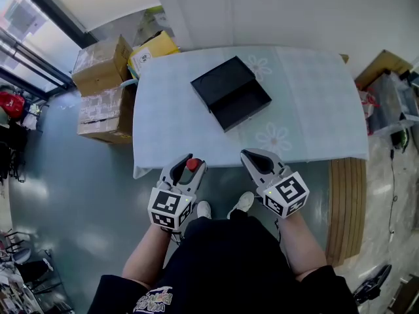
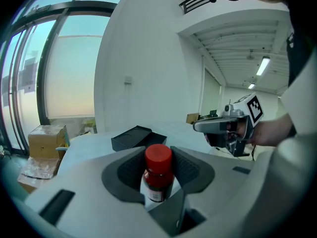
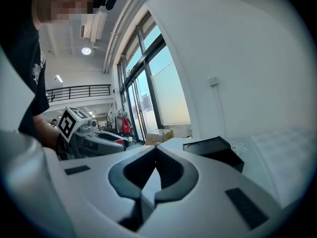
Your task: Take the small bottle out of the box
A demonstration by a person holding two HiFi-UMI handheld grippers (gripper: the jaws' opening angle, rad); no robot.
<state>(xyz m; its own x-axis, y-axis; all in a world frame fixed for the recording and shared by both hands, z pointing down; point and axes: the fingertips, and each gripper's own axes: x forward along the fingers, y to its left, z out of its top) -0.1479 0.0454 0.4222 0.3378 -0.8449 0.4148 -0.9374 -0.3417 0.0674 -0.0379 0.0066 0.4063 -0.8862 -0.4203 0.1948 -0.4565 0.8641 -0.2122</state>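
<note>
- The left tongs are clamped on a small dark bottle with a red cap and a pale label. The bottle stands upright between the two dark ribbed pads, and its cap rises just above them.
- The right tongs are closed tip to tip with nothing between them. They sit level with the left tongs, a little apart from them.
- The small dark bottle is out of the box. In the head view both tongs are short of the near edge of the surface, so the bottle hangs over the grey floor, just ahead of the person's white shoes.
- The flat black box lies open on the pale flower-patterned cloth of the surface, well apart from both tongs. Its shallow tray shows nothing inside. The extraction looks done, and what seems left is setting the bottle down.
- Main risk: the pads appear to hold a round, smooth body, so a loosened squeeze or a quick swing could let the bottle slide out. With nothing under it but the floor, a drop would probably mean a roll-away or a break.
- Second risk: bringing it back low could catch the hanging cloth edge or knock the black box.
- Brown cardboard cartons are stacked on the floor at the left end of the surface, clear of any likely path.
</note>
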